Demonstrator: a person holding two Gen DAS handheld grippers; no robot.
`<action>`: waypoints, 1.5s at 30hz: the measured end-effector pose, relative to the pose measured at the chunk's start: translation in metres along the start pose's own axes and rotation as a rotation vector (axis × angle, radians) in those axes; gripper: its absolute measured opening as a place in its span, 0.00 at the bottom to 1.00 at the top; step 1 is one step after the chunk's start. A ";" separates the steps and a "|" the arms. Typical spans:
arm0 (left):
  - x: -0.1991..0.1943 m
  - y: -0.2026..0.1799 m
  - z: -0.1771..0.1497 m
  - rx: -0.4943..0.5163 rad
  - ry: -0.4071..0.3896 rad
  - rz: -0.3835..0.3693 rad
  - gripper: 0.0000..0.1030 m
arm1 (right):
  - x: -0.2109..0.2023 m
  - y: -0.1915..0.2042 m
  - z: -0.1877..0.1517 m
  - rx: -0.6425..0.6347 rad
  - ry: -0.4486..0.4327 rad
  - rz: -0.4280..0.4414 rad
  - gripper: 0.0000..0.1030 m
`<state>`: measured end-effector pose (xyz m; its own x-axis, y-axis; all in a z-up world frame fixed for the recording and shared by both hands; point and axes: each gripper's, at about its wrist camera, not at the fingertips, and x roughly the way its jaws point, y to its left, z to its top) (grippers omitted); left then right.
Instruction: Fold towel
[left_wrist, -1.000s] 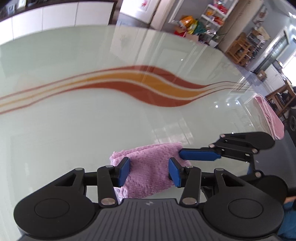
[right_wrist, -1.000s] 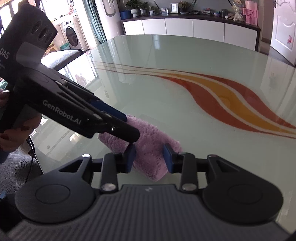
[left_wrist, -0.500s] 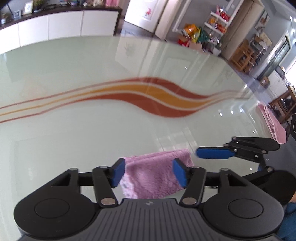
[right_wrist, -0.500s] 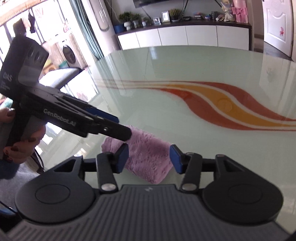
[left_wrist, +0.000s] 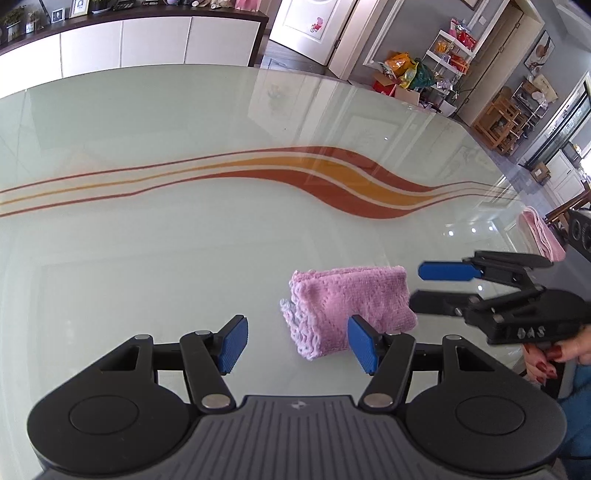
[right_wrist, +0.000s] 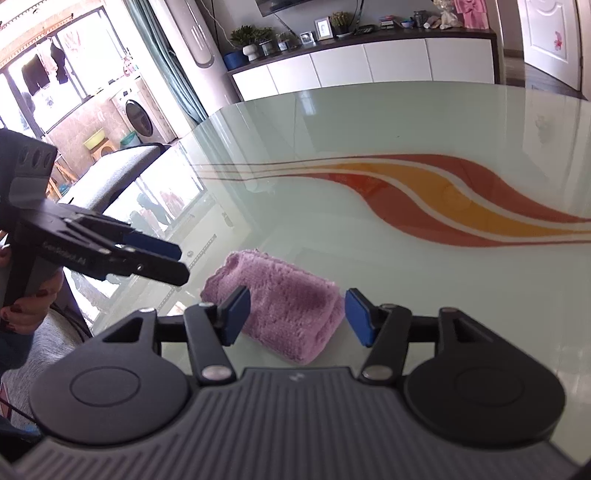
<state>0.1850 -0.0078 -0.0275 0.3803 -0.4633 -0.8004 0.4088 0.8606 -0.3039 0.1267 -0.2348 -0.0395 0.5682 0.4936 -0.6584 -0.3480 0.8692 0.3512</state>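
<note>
Towel (left_wrist: 351, 304) lies as a compact folded pink bundle near the table's (left_wrist: 184, 258) front edge, and since I see my left gripper (left_wrist: 297, 341) and right gripper (right_wrist: 297, 315) both spread wide, holding nothing, I judge folding essentially done.

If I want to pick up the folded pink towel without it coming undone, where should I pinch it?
Probably pinch the folded pink towel across its smooth rounded fold, the end nearest the right gripper, coming in low from that side. The opposite end shows loose layered edges that could splay open. Both grippers are open, and the left gripper is off to one side.
</note>
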 end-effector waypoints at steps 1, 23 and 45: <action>0.000 -0.001 -0.001 0.006 0.003 -0.003 0.62 | 0.001 -0.002 0.001 0.004 0.001 0.003 0.55; 0.013 -0.018 -0.009 0.059 0.046 -0.004 0.65 | -0.007 -0.005 -0.003 -0.031 0.014 0.060 0.19; -0.019 -0.013 -0.011 0.037 -0.021 0.019 0.70 | -0.031 0.039 -0.035 -0.270 0.105 0.181 0.20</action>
<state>0.1633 -0.0079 -0.0139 0.4058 -0.4516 -0.7946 0.4316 0.8610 -0.2690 0.0698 -0.2172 -0.0286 0.4046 0.6209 -0.6714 -0.6288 0.7220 0.2888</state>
